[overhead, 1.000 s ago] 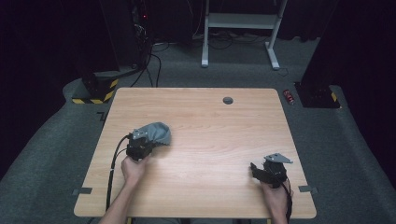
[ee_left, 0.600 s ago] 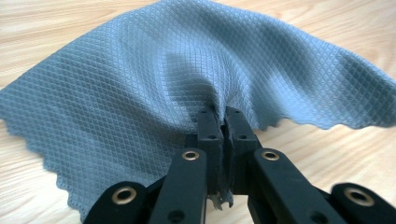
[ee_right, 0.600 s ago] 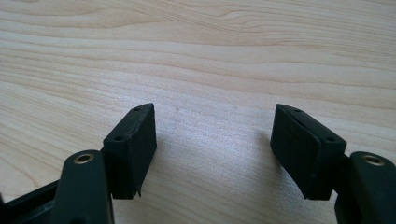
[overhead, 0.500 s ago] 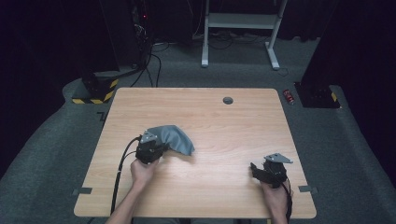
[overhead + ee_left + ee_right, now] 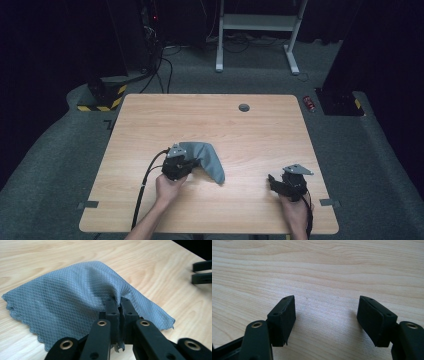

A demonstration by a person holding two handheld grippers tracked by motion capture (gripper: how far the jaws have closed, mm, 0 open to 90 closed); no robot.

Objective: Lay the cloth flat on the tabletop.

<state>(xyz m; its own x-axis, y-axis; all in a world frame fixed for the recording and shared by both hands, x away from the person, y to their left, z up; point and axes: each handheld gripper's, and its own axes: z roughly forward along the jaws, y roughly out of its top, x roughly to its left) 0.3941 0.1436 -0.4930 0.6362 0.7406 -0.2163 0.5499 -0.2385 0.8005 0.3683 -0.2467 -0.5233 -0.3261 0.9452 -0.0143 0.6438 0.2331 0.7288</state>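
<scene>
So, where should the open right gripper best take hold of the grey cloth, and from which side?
Probably the free corner of the grey cloth that points toward the right gripper, approached low from that side: it lies flat, apart from the left gripper.

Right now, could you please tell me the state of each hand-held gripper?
Left hand-held gripper: closed, pinching the grey cloth.
Right hand-held gripper: open, holding nothing, above the wooden table.
</scene>
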